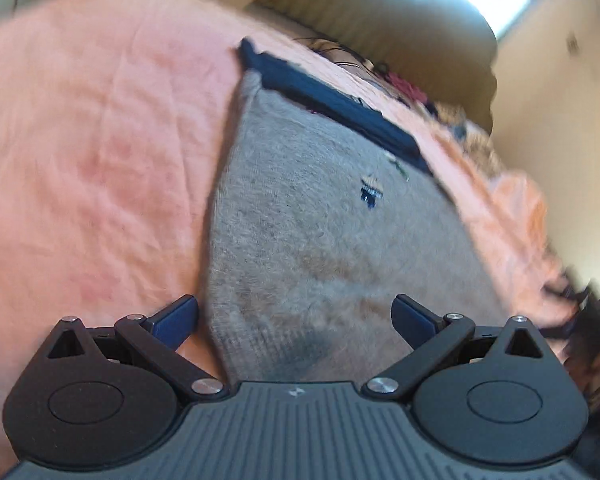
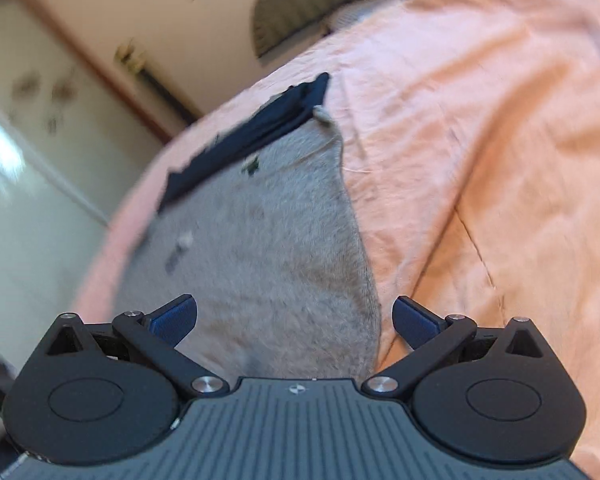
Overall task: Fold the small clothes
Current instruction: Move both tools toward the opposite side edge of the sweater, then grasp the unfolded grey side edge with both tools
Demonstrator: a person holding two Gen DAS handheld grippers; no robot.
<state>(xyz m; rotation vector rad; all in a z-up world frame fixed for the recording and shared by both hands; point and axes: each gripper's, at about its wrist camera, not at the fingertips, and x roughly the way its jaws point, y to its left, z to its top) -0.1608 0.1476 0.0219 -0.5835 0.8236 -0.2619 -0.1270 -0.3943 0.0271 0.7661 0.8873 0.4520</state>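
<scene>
Left wrist view: my left gripper gapes wide, empty, over the near end of the grey garment lying on the pink sheet. My right gripper is wide too, holding nothing, straddling the garment's right edge.

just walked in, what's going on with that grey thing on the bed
A person holds two grippers over a small grey garment with a dark blue band, spread flat on a peach sheet. The left gripper and right gripper both have their jaws open at its near edge. Nothing is gripped or folded yet.
</scene>
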